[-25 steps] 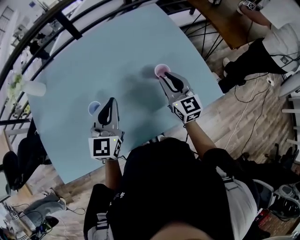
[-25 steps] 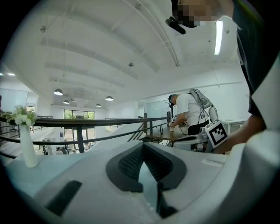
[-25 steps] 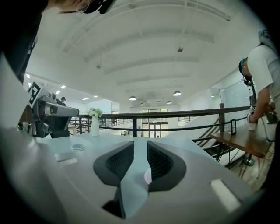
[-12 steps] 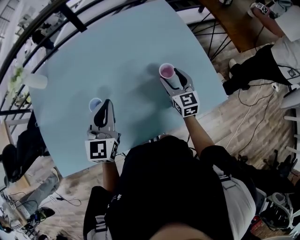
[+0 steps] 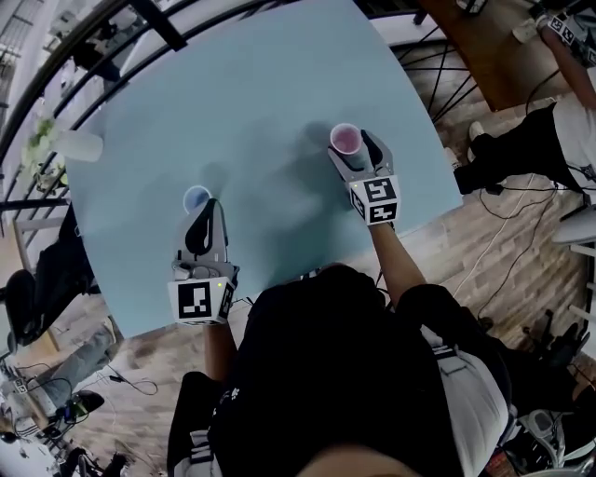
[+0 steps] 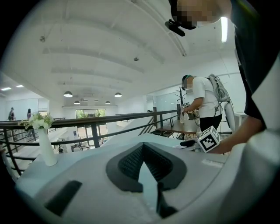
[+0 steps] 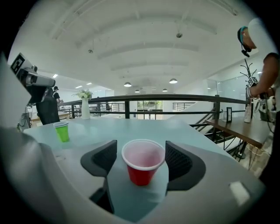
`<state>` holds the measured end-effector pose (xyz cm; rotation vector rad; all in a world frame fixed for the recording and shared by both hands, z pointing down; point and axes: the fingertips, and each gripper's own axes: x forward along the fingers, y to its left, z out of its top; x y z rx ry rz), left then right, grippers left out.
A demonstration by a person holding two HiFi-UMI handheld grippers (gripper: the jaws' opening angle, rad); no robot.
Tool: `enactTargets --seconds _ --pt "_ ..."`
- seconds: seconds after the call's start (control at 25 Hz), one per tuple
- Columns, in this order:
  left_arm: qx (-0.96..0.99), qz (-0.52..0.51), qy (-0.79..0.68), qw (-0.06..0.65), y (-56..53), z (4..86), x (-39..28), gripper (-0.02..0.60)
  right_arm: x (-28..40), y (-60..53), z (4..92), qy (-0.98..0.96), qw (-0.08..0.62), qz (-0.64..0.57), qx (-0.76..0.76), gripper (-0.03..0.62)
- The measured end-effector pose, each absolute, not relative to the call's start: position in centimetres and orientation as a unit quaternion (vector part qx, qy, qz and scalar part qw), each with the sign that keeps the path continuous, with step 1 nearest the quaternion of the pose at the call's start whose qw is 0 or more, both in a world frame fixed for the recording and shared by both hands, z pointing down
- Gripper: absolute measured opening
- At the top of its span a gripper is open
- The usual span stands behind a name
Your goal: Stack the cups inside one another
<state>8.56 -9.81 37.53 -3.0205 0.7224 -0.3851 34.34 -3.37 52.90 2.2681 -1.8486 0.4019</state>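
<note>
A red cup (image 7: 142, 162) (image 5: 345, 139) stands upright on the pale blue table (image 5: 261, 84), right of its middle. My right gripper (image 7: 142, 148) (image 5: 355, 151) has the cup between its jaws, which are opening; a gap shows on both sides and the pads (image 7: 178, 162) do not press on it. A second cup (image 7: 62, 131) (image 5: 196, 198), green in the right gripper view, stands to the left. My left gripper (image 5: 207, 209) (image 6: 142, 147) sits just behind that cup, its jaws shut with nothing between them.
A white vase with flowers (image 5: 67, 144) (image 6: 45, 146) stands at the table's far left corner. A black railing (image 5: 168, 23) runs behind the table. A person (image 6: 204, 101) stands at a wooden table (image 7: 245, 127) to the right. The table's near edge (image 5: 307, 270) runs just before me.
My right gripper has come down with the red cup and its jaws have spread away from the cup's sides. The left gripper has hardly moved.
</note>
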Motion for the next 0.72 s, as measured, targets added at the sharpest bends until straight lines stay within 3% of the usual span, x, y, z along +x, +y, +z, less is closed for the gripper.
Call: enactTargets --seconds 0.72 --pt "-0.958 -0.126 0.257 0.011 -9.5 37.2 6.8 -0.008 34.5 -3.7 54.7 -0.618 0.095 0.158 0.764 0.331"
